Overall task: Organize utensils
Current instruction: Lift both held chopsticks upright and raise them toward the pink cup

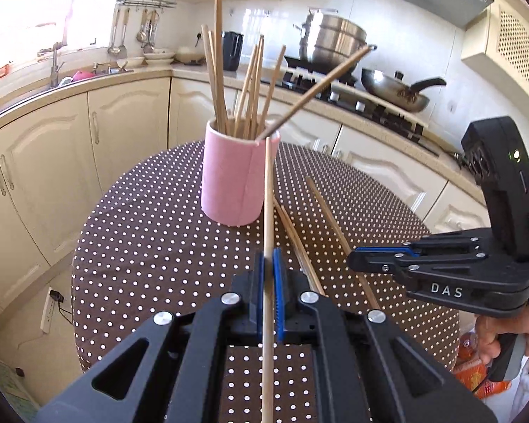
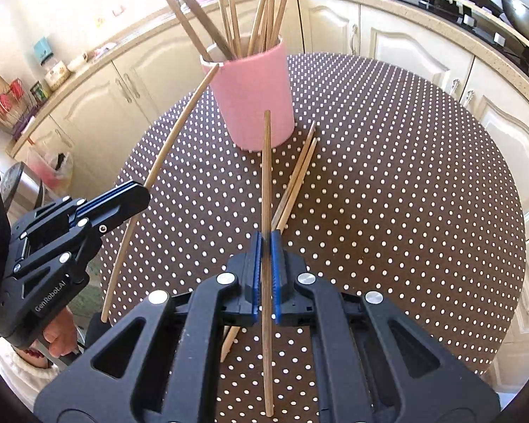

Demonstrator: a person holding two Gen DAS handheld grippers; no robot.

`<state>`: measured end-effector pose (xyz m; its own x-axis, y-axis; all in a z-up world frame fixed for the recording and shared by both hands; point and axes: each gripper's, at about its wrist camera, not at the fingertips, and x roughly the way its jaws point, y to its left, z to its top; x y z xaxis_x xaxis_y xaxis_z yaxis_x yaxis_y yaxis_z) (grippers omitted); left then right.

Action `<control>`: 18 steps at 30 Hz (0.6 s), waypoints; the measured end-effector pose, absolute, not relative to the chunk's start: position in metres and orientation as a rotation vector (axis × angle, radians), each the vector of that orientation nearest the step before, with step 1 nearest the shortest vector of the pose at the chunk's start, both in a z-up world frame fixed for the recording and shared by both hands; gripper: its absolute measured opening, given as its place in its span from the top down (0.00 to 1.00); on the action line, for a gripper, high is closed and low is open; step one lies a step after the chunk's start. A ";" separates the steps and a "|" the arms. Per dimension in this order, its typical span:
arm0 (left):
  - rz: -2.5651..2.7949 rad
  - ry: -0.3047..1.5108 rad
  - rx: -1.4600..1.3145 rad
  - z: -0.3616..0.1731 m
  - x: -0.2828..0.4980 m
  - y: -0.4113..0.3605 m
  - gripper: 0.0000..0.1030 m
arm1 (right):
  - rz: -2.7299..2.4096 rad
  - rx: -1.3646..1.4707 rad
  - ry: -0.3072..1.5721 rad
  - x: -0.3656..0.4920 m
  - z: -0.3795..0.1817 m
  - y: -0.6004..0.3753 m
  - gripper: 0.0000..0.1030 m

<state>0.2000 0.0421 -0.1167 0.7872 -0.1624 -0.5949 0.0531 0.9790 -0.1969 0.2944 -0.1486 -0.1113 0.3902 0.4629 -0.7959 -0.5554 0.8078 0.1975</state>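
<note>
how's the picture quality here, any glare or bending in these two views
Left wrist view: the window at upper left is blown out white, and cabinets curve from the fisheye. Right wrist view: evenly lit and sharp, dark corners, and the chopstick in the left gripper looks bowed.

Brown polka-dot tabletop point(image 1: 151, 232); cream cabinets point(image 1: 46, 162) behind; steel stockpot point(image 1: 331, 40) and wok point(image 1: 395, 88) on stove; ladles hanging near sink point(image 1: 53, 81).
</note>
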 end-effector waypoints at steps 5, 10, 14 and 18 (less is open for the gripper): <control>-0.113 0.573 -0.217 -0.106 0.188 0.051 0.95 | 0.656 -0.060 0.906 0.290 -0.098 -0.154 0.94; -0.100 0.465 -0.236 -0.093 0.169 0.060 0.95 | 0.667 -0.011 0.844 0.291 -0.089 -0.160 0.94; -0.100 0.384 -0.247 -0.082 0.160 0.060 0.95 | 0.670 0.022 0.796 0.291 -0.084 -0.166 0.94; -0.104 0.334 -0.242 -0.073 0.156 0.058 0.95 | 0.682 0.051 0.757 0.291 -0.079 -0.172 0.94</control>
<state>0.1557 0.0575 -0.0732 0.9399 -0.1405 -0.3113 0.0608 0.9657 -0.2523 0.2907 -0.1718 -0.0793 0.5239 0.5875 -0.6168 -0.5524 0.7855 0.2790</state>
